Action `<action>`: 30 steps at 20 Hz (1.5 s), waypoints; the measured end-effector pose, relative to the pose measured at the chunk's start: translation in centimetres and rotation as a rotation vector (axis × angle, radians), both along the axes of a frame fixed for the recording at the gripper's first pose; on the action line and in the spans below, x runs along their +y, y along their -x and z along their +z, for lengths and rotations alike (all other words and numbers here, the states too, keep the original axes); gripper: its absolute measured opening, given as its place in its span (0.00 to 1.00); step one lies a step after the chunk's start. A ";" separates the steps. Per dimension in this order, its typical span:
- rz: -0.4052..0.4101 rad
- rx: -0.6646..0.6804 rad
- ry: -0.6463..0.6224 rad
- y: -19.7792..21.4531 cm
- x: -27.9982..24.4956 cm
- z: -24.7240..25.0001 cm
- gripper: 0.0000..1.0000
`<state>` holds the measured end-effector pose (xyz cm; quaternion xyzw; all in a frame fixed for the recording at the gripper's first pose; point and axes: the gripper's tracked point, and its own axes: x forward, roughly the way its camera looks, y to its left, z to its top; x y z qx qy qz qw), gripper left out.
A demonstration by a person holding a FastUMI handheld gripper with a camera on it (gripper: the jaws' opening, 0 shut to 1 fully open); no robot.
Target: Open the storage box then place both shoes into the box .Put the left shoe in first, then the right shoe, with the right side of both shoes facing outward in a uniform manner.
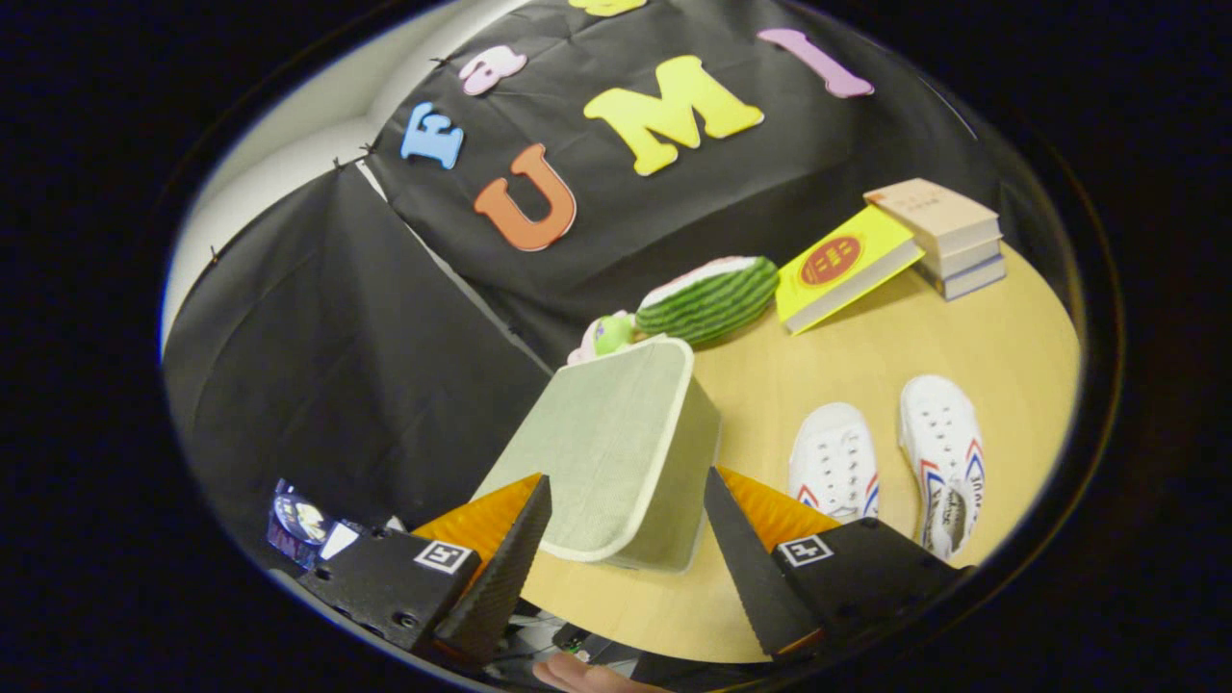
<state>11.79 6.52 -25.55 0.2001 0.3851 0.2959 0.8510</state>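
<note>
Two white shoes lie on the round wooden surface [866, 375], side by side and just apart, to the right of the box. We see a left shoe [834, 460] nearer the box and a right shoe [945, 460] farther right. Both look like soft canvas with little lace holes, and both have red and blue stripes on their sides.

One storage box [616, 448] sits just ahead of our jaws. It has a pale green, woven cloth look, with rounded corners and a lighter rim. Its flat, wide face tips toward us, and we cannot tell if the lid is open or closed.

Our gripper [621, 525] has its jaws wide apart, with nothing pressed between them. The near corner of the box shows in the gap between the two fingers [510, 568]. The fingers are wedge shaped with a bumpy, ribbed grip on the inner sides.

Far beyond the box we count one plush toy shaped like a watermelon slice [710, 298], striped green and fuzzy, and one small pink and green soft toy [606, 337] touching the box's far edge. To the far right there are books: one yellow book [842, 265] leaning on a stack of books [948, 241], which looks like three.

Black cloth hangs behind it all.
</note>
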 end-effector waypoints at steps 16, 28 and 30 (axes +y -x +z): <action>0.243 0.544 -0.532 -7.5 4.9 -4.7 0.64; 0.284 0.430 -0.519 -6.2 6.7 1.4 0.05; 0.293 0.400 -0.513 -5.6 7.8 3.8 0.05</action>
